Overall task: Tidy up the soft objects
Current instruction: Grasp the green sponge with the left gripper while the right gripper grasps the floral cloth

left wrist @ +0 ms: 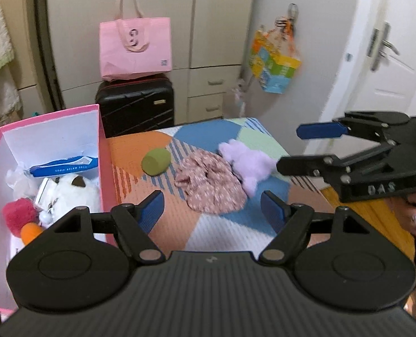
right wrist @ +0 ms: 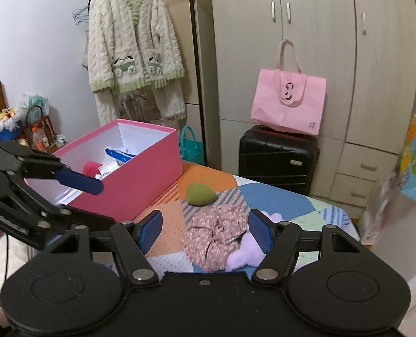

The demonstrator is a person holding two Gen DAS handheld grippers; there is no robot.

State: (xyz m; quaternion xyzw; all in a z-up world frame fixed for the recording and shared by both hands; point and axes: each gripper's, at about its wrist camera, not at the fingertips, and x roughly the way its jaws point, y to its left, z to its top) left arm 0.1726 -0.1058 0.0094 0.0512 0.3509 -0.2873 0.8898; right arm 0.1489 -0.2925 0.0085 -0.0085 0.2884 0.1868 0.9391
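Note:
A pink floral scrunchie (left wrist: 212, 186) (right wrist: 215, 234), a lilac plush (left wrist: 247, 163) (right wrist: 245, 254) and a green sponge (left wrist: 155, 161) (right wrist: 200, 193) lie on the patterned mat. My left gripper (left wrist: 212, 214) is open and empty, above the mat's near side, in front of the scrunchie. My right gripper (right wrist: 205, 231) is open and empty, hovering just above the scrunchie and plush; in the left wrist view it (left wrist: 288, 148) reaches in from the right. A pink box (left wrist: 43, 118) (right wrist: 140, 179) at the left holds a white plush, a red plush and a wipes pack.
A black suitcase (left wrist: 134, 106) (right wrist: 276, 160) with a pink tote bag (left wrist: 134, 47) (right wrist: 288, 104) on it stands behind the mat, against wardrobes. A colourful bag (left wrist: 275, 64) hangs at the right near a white door. A fluffy jacket (right wrist: 132, 47) hangs at the back left.

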